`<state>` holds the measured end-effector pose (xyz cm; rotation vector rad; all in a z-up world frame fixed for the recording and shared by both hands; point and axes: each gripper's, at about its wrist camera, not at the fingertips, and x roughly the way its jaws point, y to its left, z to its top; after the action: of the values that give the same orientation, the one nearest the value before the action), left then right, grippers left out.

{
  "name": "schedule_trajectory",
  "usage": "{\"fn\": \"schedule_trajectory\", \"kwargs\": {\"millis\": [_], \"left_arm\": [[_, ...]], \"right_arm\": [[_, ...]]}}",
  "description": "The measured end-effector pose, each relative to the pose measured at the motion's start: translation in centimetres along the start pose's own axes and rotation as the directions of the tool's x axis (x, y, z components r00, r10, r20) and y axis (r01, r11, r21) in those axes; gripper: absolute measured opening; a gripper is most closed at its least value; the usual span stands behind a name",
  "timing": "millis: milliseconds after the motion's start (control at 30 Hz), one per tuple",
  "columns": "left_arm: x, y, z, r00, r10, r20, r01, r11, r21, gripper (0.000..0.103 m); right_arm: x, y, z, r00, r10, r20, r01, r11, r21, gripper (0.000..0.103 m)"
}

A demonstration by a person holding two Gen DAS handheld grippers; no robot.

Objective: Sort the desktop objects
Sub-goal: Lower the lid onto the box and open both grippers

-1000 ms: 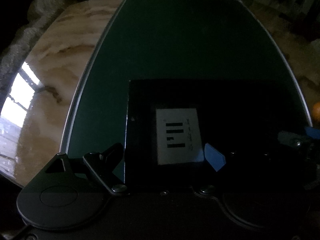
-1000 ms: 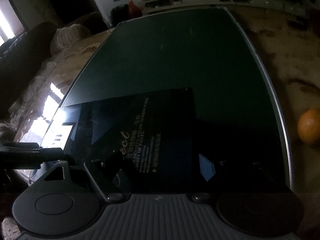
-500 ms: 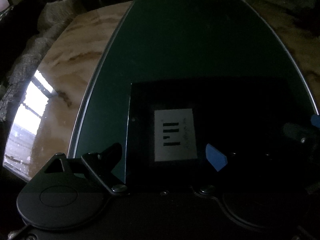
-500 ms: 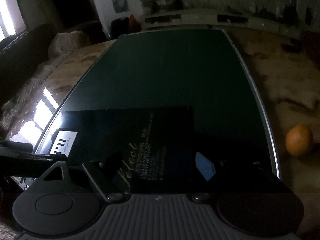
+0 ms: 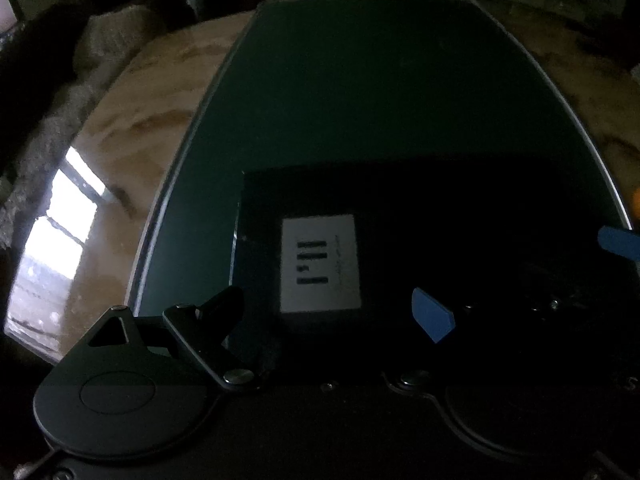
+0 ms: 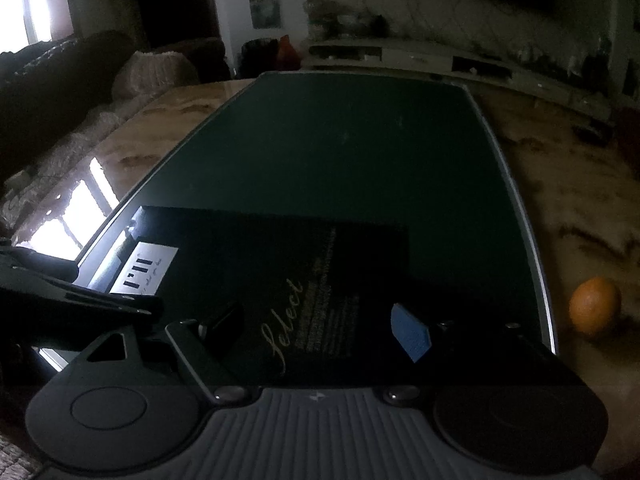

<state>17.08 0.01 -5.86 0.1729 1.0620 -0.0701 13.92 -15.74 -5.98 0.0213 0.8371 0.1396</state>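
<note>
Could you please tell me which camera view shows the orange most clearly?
The right wrist view: the whole orange sits unobstructed on the marble table, right of the green mat. The left wrist view catches only an orange sliver at its right edge.

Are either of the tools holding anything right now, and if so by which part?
Neither visibly grips anything. The left tool and right tool are both open, fingers spread over the near edge of the black box; contact cannot be told.
</note>
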Motion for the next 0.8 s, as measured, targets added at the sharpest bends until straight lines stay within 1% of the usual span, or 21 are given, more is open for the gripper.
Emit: {"fn": "schedule_trajectory", "kwargs": {"millis": [167, 333, 533, 633, 700, 733, 767, 800], "left_arm": [[1.3, -0.1, -0.4, 1.0, -0.001, -0.027, 0.001, 1.0, 0.001, 0.093], [1.7, 0.2, -0.6, 1.0, -0.019, -0.019, 0.019, 1.0, -0.017, 0.097], [2.1, 0.8, -0.9, 0.999, -0.037, -0.025, 0.035, 0.998, -0.057, 0.103], [2.2, 0.8, -1.0, 0.999, -0.034, -0.019, 0.033, 0.998, -0.058, 0.103], [2.3, 0.8, -1.0, 0.999, -0.033, -0.017, 0.032, 0.998, -0.063, 0.103], [2.2, 0.8, -1.1, 0.999, -0.032, -0.017, 0.031, 0.997, -0.066, 0.103], [2.2, 0.8, -1.1, 0.999, -0.031, -0.013, 0.03, 0.997, -0.069, 0.103], [2.1, 0.8, -1.2, 1.0, -0.029, -0.01, 0.029, 0.997, -0.072, 0.103]], "right_arm": [[0.6, -0.1, -0.3, 1.0, -0.006, -0.019, 0.006, 1.0, 0.001, 0.084], [1.6, -0.4, -1.0, 0.998, -0.006, -0.056, 0.007, 1.0, 0.011, 0.085], [2.0, -0.2, -1.4, 0.998, -0.043, -0.043, 0.043, 0.999, -0.018, 0.086], [2.1, -0.4, -1.6, 0.998, -0.051, -0.045, 0.05, 0.999, -0.013, 0.086], [2.2, -0.6, -1.8, 0.997, -0.057, -0.054, 0.057, 0.998, 0.005, 0.09], [2.4, -1.0, -1.9, 0.997, -0.04, -0.063, 0.042, 0.998, 0.037, 0.094], [2.3, -1.2, -2.2, 0.998, -0.029, -0.064, 0.033, 0.998, 0.061, 0.097], [2.3, -1.4, -2.4, 0.998, -0.018, -0.064, 0.024, 0.996, 0.084, 0.097]]}}
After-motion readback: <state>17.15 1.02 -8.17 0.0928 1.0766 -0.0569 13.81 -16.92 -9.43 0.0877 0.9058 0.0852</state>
